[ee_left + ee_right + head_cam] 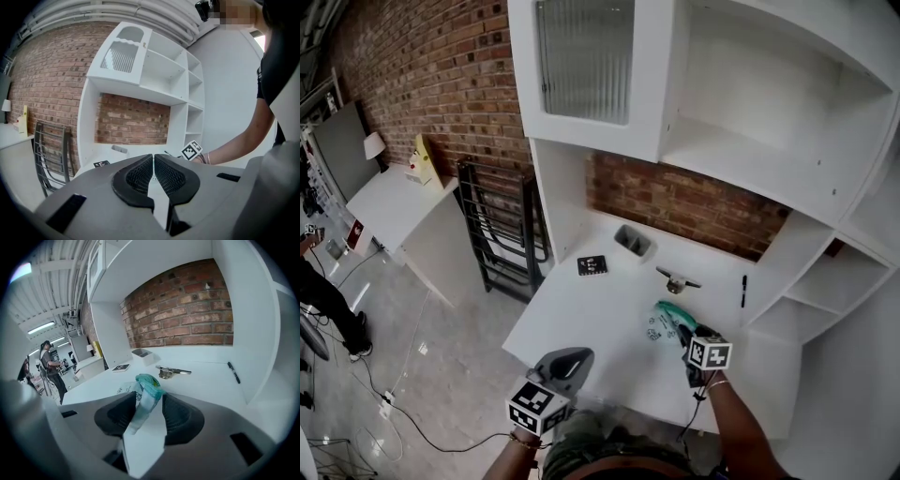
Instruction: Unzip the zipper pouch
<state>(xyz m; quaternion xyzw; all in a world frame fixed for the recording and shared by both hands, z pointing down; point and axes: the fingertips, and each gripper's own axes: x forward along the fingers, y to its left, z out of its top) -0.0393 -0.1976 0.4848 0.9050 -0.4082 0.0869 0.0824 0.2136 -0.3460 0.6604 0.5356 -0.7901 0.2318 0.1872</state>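
A clear zipper pouch (664,323) with a teal top edge and printed marks lies on the white desk (581,319), right of centre. My right gripper (684,337) is at its near end. In the right gripper view the pouch (146,390) stands up between the two pads; it leans on the left pad, and a gap shows beside the right pad (180,416), so the right gripper (149,406) is open. My left gripper (572,358) hangs off the desk's front edge, away from the pouch. Its pads meet at the tips with nothing held, so the left gripper (153,173) is shut.
On the desk stand a metal hand tool (677,281), a black pen (743,291) by the right wall, a small grey bin (634,243) and a black marker card (592,265). White shelves rise above and to the right. A black folding rack (497,225) stands at the left.
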